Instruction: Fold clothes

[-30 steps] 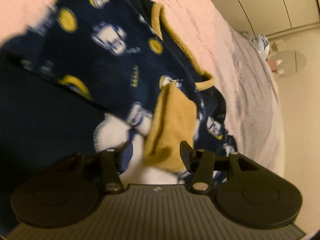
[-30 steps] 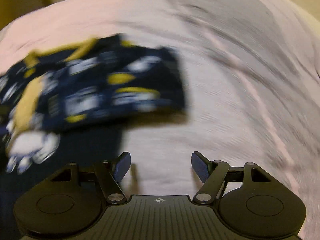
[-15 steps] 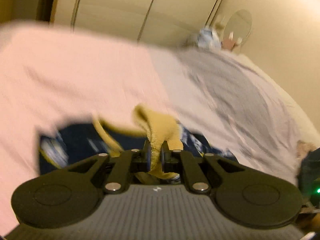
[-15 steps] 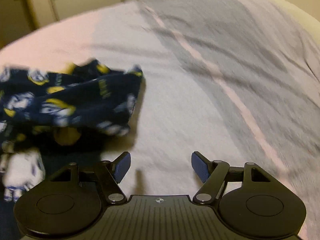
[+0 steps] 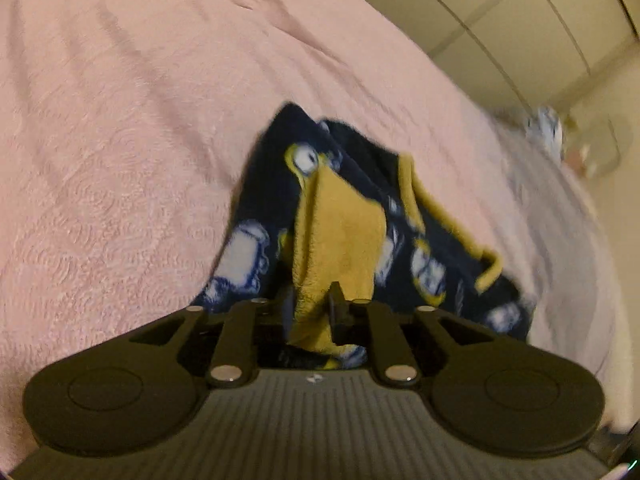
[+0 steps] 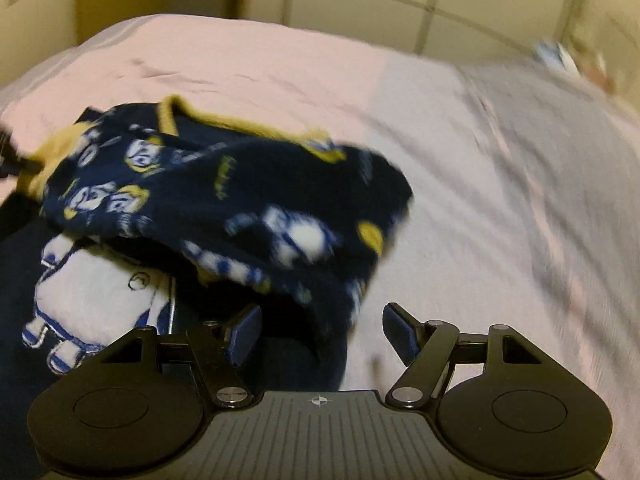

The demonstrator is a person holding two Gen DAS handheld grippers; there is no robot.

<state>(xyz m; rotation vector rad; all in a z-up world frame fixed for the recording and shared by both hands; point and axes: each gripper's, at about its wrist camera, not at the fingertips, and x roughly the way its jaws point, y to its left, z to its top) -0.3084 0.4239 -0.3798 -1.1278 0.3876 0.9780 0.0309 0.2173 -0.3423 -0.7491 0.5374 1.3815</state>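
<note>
A navy fleece garment (image 5: 272, 168) printed with white and yellow figures lies bunched on the pink bed cover (image 5: 120, 120). My left gripper (image 5: 311, 312) has the garment's yellow cuff (image 5: 340, 232) between its fingers. The cloth fills the narrow gap while the jaws are opening. In the right wrist view the same garment (image 6: 240, 184) lies rumpled over a darker cloth with a large white figure (image 6: 96, 292). My right gripper (image 6: 320, 336) stands open just in front of the garment's near edge, with its pads touching nothing.
The pink cover (image 6: 280, 64) gives way to a grey striped sheet (image 6: 560, 160) on the right. Cream wardrobe doors (image 5: 500, 20) stand behind the bed. Small blurred items (image 5: 548, 128) sit at the bed's far end.
My left gripper closed on the yellow cuff, pulled it up and across, and its jaws now stand a little wider. The right gripper, still open, swung closer to the garment's edge.
</note>
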